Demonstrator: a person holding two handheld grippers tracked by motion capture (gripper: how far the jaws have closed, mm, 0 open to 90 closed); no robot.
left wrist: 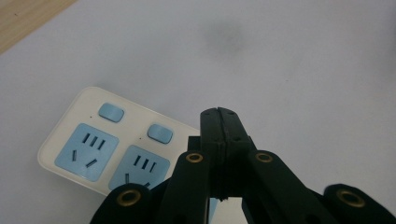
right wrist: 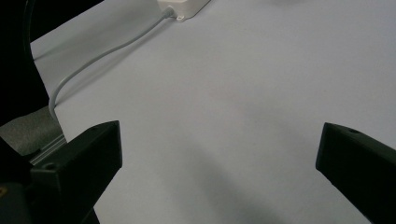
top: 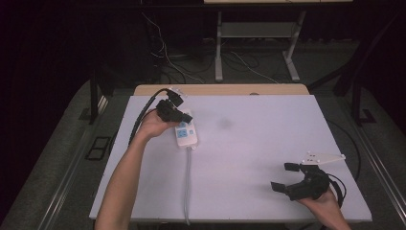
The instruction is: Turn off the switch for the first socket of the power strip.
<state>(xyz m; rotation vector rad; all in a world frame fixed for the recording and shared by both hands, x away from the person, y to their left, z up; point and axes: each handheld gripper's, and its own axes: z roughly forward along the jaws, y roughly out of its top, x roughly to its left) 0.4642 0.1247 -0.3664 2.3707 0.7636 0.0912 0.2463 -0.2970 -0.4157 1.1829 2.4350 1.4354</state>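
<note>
Your left tongs (top: 178, 114) sit upper left of the high view, right over the far end of the power strip (top: 186, 133), clenched tip to tip with nothing between them. The left gripper view confirms it: jaws pressed flat together, hovering past the 2 blue switches (left wrist: 160, 133), both blue sockets (left wrist: 87, 151) empty, no plug anywhere. I read this as lining up to poke a switch with the closed tips; whether they touch the strip yet, I can't tell. The strip lies flat on the white surface (top: 268, 143), its grey cord (top: 187, 187) running down to the bottom edge. Your right tongs (top: 287, 178) are lower right, released wide, well apart from the strip, idle. So: approach looks done, press itself still to do.
</note>
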